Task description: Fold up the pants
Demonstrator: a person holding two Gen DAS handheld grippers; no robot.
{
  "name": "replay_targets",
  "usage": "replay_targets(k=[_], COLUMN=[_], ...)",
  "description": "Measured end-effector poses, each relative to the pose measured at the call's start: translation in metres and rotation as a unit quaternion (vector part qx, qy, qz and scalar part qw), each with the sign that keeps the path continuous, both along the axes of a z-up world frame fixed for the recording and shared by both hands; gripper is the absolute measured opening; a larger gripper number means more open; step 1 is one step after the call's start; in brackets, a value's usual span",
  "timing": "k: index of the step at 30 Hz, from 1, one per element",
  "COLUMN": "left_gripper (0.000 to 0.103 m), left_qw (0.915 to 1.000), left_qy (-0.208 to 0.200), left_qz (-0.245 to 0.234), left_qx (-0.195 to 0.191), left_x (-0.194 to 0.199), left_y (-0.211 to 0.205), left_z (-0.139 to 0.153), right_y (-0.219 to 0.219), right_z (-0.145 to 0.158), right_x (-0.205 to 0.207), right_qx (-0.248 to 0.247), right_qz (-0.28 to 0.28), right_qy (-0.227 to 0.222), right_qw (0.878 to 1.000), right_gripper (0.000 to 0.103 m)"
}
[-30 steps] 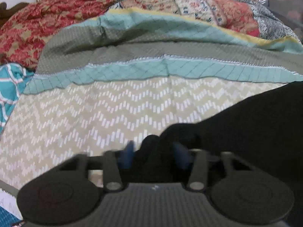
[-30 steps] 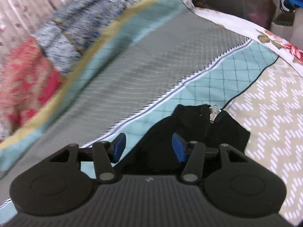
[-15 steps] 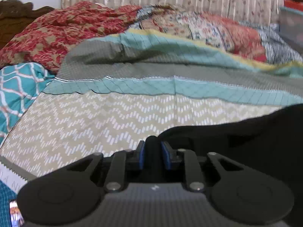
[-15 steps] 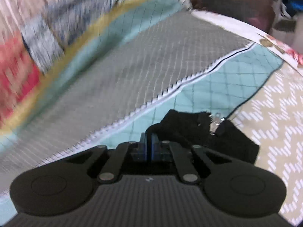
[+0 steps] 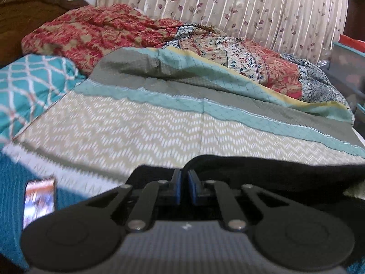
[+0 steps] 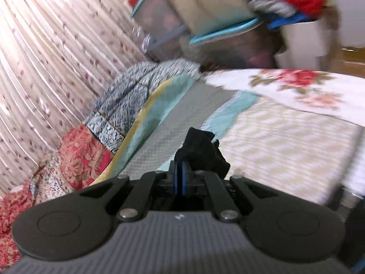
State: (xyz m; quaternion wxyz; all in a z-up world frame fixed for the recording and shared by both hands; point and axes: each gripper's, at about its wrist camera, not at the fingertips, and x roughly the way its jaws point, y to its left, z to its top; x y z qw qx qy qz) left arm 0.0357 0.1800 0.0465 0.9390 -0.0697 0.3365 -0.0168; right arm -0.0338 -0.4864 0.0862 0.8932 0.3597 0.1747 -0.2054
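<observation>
A bed [image 5: 141,127] covered in a chevron-patterned spread filled the scene, with rumpled quilts [image 5: 118,32] heaped along its far side against a pleated floral curtain [image 5: 228,4]. The black pants [image 5: 273,171] were lifted off the spread at two points. The left tongs [image 5: 184,187] had just been closing and were pinched on a rounded edge of the fabric, the rest stretching away to the right. The right tongs [image 6: 180,178] were clamped tight on a bunched corner near a metal fastener, the pants [image 6: 200,150] crumpling just beyond the tips. The cloth looked soft, light and limp, likely to sag between grips, so holding at the waistband corners or hems would probably suit best.
</observation>
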Motion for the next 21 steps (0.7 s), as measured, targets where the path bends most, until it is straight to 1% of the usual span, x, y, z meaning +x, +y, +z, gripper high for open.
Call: replay_targets(k=[3, 5, 7, 8, 9, 10, 11, 12, 13, 14, 15, 16, 17, 18, 19, 21], left_gripper=[0.005, 0.005, 0.005, 0.006, 0.008, 0.009, 0.009, 0.014, 0.024, 0.029, 0.04, 0.045, 0.047, 0.051, 0.057, 0.059], left_qw=[0.9999, 0.9999, 0.9995, 0.999, 0.9985, 0.9982, 0.9982, 0.9982, 0.9983, 0.9982, 0.9977, 0.9969, 0.9952, 0.9928, 0.9889, 0.9781], left_qy=[0.003, 0.007, 0.03, 0.04, 0.051, 0.056, 0.053, 0.05, 0.045, 0.037, 0.029, 0.023, 0.018, 0.018, 0.019, 0.023], left_qz=[0.0, 0.01, 0.014, 0.016, 0.017, 0.019, 0.022, 0.023, 0.024, 0.029, 0.036, 0.043, 0.051, 0.058, 0.066, 0.081], left_qx=[-0.016, -0.009, -0.003, -0.006, -0.01, -0.012, -0.015, -0.022, -0.028, -0.038, -0.049, -0.061, -0.081, -0.103, -0.131, -0.19], left_x=[-0.04, -0.064, -0.079, -0.087, -0.092, -0.096, -0.102, -0.107, -0.112, -0.116, -0.12, -0.124, -0.125, -0.124, -0.121, -0.11], left_y=[0.007, 0.01, 0.013, 0.014, 0.015, 0.017, 0.019, 0.021, 0.024, 0.028, 0.034, 0.04, 0.048, 0.056, 0.065, 0.081], left_z=[-0.006, -0.015, -0.029, -0.036, -0.04, -0.042, -0.042, -0.039, -0.036, -0.032, -0.027, -0.023, -0.019, -0.016, -0.014, -0.012], right_y=[0.003, 0.004, 0.003, 0.004, 0.006, 0.009, 0.012, 0.014, 0.017, 0.02, 0.023, 0.024, 0.025, 0.026, 0.028, 0.034], right_z=[-0.018, -0.042, -0.072, -0.087, -0.098, -0.104, -0.106, -0.104, -0.098, -0.092, -0.085, -0.081, -0.076, -0.073, -0.07, -0.065], right_x=[-0.063, -0.096, -0.116, -0.121, -0.125, -0.126, -0.127, -0.127, -0.125, -0.123, -0.119, -0.119, -0.12, -0.121, -0.121, -0.115], right_qx=[0.005, 0.01, 0.03, 0.041, 0.049, 0.05, 0.042, 0.029, 0.012, -0.005, -0.022, -0.033, -0.04, -0.046, -0.05, -0.056], right_qz=[-0.022, -0.05, -0.081, -0.094, -0.104, -0.108, -0.12, -0.133, -0.143, -0.152, -0.159, -0.164, -0.168, -0.168, -0.162, -0.143], right_qy=[-0.012, 0.018, 0.061, 0.084, 0.101, 0.11, 0.12, 0.125, 0.128, 0.128, 0.127, 0.125, 0.118, 0.108, 0.096, 0.08], right_qw=[1.0, 0.999, 0.994, 0.991, 0.988, 0.987, 0.985, 0.983, 0.981, 0.98, 0.979, 0.978, 0.978, 0.979, 0.981, 0.985], right_gripper=[0.006, 0.006, 0.006, 0.007, 0.009, 0.014, 0.025, 0.044, 0.05, 0.051, 0.051, 0.051, 0.051, 0.051, 0.051, 0.051])
